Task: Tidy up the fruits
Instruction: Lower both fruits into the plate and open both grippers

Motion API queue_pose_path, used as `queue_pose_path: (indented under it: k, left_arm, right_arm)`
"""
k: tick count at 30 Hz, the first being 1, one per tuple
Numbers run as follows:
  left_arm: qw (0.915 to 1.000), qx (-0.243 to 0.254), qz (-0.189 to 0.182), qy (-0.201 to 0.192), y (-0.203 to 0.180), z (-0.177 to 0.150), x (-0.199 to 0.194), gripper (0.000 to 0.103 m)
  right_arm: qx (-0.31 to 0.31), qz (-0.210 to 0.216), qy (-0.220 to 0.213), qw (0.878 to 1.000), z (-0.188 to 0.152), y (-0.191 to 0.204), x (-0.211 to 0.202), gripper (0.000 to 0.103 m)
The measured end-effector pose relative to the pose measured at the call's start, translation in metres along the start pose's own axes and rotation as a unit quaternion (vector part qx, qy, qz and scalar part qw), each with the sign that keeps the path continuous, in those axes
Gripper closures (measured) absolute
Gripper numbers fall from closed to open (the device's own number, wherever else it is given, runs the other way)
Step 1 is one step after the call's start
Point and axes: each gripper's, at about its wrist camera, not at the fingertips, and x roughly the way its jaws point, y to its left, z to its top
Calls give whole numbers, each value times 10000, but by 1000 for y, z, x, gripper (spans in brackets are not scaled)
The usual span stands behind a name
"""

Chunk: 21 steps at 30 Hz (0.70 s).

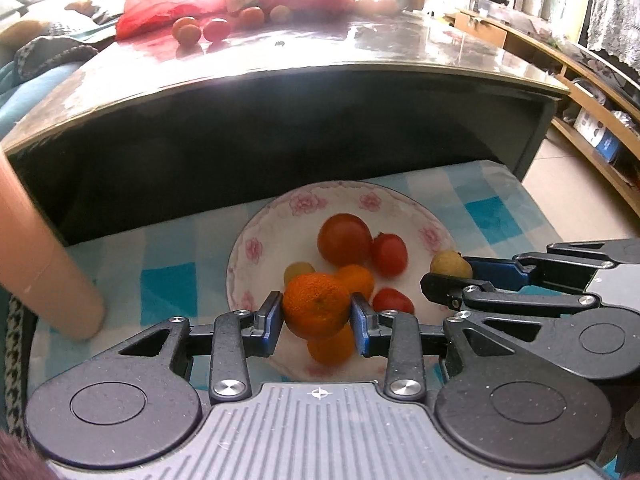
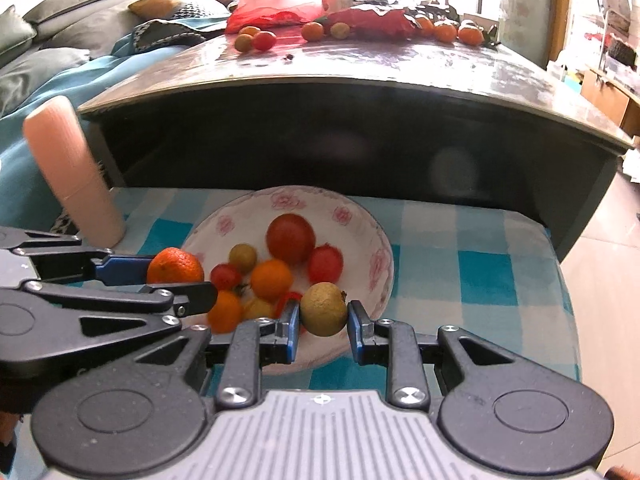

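Note:
My left gripper (image 1: 316,316) is shut on an orange tangerine (image 1: 316,305) above the near side of a white bowl with pink flowers (image 1: 304,202). From the right wrist view the same tangerine (image 2: 174,266) shows at the left, in the left gripper (image 2: 176,278). My right gripper (image 2: 323,322) is shut on a small yellow-green fruit (image 2: 324,309) above the bowl's (image 2: 280,200) near right rim; the left wrist view has this fruit (image 1: 450,264) at the right. Inside the bowl lie several fruits, among them a large red tomato (image 2: 290,238).
The bowl stands on a blue-and-white checked cloth (image 2: 480,276) in front of a dark glossy table (image 2: 360,64). Loose fruits (image 2: 256,40) and a red plastic bag (image 2: 272,4) lie at the table's far side. A pink cylinder (image 2: 72,176) stands left of the bowl.

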Motion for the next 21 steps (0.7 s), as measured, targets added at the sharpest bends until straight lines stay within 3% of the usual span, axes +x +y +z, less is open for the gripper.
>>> queue_pose_path:
  k: [11, 17, 21]
  left_arm:
    - [10000, 6, 24, 34, 5, 3, 27, 59]
    - [9999, -59, 86, -4, 8, 5, 27, 51]
    - [9999, -115, 89, -42, 12, 7, 26, 37]
  right_arm:
    - [123, -5, -64, 9999, 5, -14, 34, 62]
    - [138, 48, -164, 9998, 7, -13, 39, 61]
    - [218, 74, -214, 9995, 7, -16, 38, 61]
